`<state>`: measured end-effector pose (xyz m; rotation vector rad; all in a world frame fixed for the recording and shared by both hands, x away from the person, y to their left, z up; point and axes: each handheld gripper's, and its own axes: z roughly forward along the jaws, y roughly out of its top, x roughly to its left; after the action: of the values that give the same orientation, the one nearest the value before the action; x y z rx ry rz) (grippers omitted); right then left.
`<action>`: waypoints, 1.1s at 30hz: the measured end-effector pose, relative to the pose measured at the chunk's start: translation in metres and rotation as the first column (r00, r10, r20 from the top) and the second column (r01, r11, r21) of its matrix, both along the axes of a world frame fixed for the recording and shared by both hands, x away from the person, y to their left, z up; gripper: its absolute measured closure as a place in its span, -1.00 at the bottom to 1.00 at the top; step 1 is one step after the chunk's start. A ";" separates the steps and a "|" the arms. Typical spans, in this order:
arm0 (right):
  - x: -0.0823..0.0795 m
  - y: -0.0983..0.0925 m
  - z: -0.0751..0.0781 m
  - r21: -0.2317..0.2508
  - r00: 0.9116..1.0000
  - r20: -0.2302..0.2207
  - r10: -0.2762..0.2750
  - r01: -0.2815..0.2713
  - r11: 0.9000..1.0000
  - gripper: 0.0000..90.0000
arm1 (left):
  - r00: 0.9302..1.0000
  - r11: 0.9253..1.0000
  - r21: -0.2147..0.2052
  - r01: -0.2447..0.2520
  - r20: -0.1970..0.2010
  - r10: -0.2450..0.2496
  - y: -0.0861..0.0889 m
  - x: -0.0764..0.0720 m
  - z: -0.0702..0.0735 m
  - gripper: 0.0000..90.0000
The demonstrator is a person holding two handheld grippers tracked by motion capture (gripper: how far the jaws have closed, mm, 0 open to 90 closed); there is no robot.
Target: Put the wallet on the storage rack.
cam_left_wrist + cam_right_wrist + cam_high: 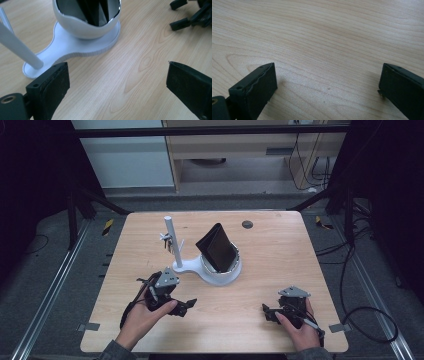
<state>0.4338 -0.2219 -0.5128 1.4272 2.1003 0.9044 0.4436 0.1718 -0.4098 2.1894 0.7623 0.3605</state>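
Wooden table (260, 285), bare at the near edge for working room. White stand (210, 270) at centre, its bowl propping a black wallet (216, 248) upright for easy reach. Left gripper (186, 306) near the stand, jaws wide, empty. Right gripper (266, 313) well apart, likewise wide, empty.

A wooden table (280, 255) is standing on a grey floor (60, 265). A dark round grommet (247, 224) is sitting near its far edge. Black cables (367, 315) are trailing across the floor at the right, and yellow-black tape (107, 226) is lying at the left.
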 end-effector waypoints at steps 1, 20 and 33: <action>0.000 0.000 0.000 0.000 1.000 0.000 0.000 0.000 1.000 -0.96 | 1.000 1.000 0.008 -0.002 -0.003 0.002 0.001 0.000 -0.003 -0.89; 0.000 0.000 0.000 0.000 1.000 0.000 0.000 0.000 1.000 -0.96 | 0.994 0.994 0.081 -0.075 -0.076 0.082 0.030 0.008 -0.054 -0.89; 0.000 0.000 0.000 0.000 1.000 0.001 -0.001 0.001 1.000 -0.96 | 0.979 0.981 0.063 -0.182 -0.076 0.187 0.060 0.018 -0.072 -0.89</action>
<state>0.4337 -0.2217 -0.5130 1.4278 2.0980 0.9050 0.4615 0.2313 -0.4817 2.2021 1.0161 0.3909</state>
